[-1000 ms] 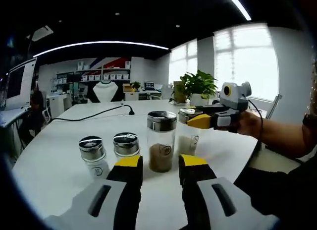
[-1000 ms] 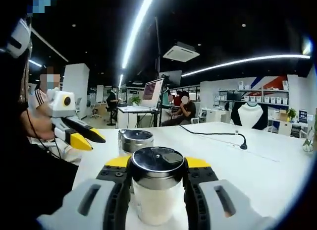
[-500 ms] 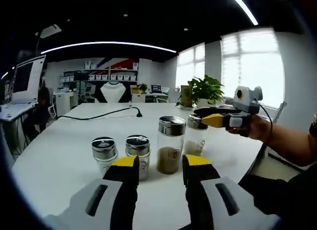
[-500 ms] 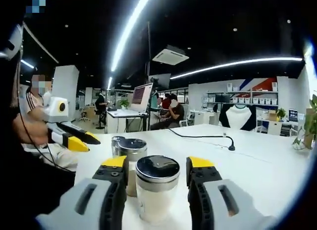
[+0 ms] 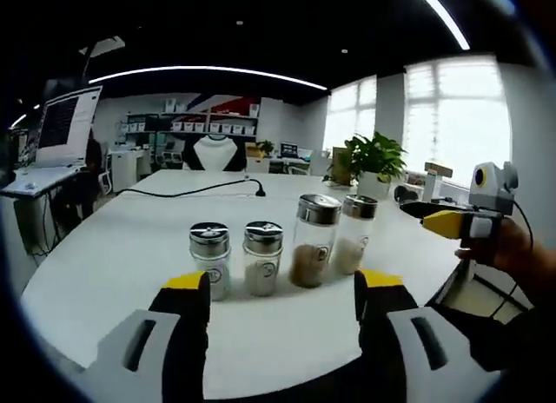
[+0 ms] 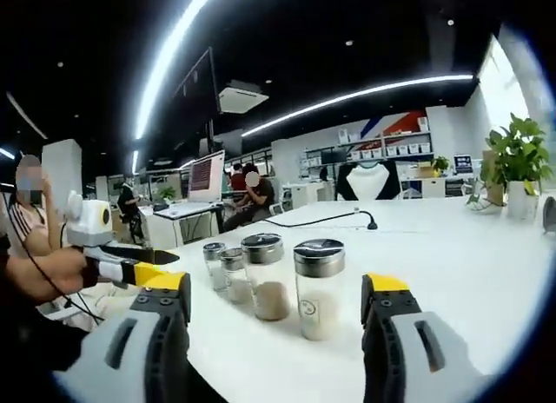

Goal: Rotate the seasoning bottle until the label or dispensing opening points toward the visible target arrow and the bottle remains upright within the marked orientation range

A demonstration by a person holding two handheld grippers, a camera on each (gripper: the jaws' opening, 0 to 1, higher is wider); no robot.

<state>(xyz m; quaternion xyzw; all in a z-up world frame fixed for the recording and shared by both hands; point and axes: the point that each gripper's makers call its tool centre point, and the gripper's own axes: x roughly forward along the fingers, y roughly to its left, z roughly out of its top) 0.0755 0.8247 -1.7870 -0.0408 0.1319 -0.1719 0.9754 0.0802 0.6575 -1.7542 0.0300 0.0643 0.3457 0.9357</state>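
Four seasoning bottles stand upright in a row on the white table (image 5: 104, 255). Two are small shakers (image 5: 209, 257) (image 5: 262, 255). A taller jar holds brown powder (image 5: 313, 240), and the end bottle holds white seasoning (image 5: 354, 234). My left gripper (image 5: 282, 286) is open wide, short of the row, touching nothing. In the right gripper view the white bottle (image 6: 319, 288) is nearest, then the brown jar (image 6: 265, 277). My right gripper (image 6: 274, 286) is also open and back from them. A hand holds the other gripper (image 5: 452, 221) off the table's right edge.
A black cable (image 5: 200, 192) crosses the far tabletop. A potted plant (image 5: 373, 155) stands near the windows at the table's far right. A monitor (image 5: 65, 125) sits on a desk to the left. People sit at desks (image 6: 252, 203) behind the table.
My right gripper let go of the white bottle, opened wide and pulled back. My left gripper also drew back and spread its jaws. The bottles stand where they were.
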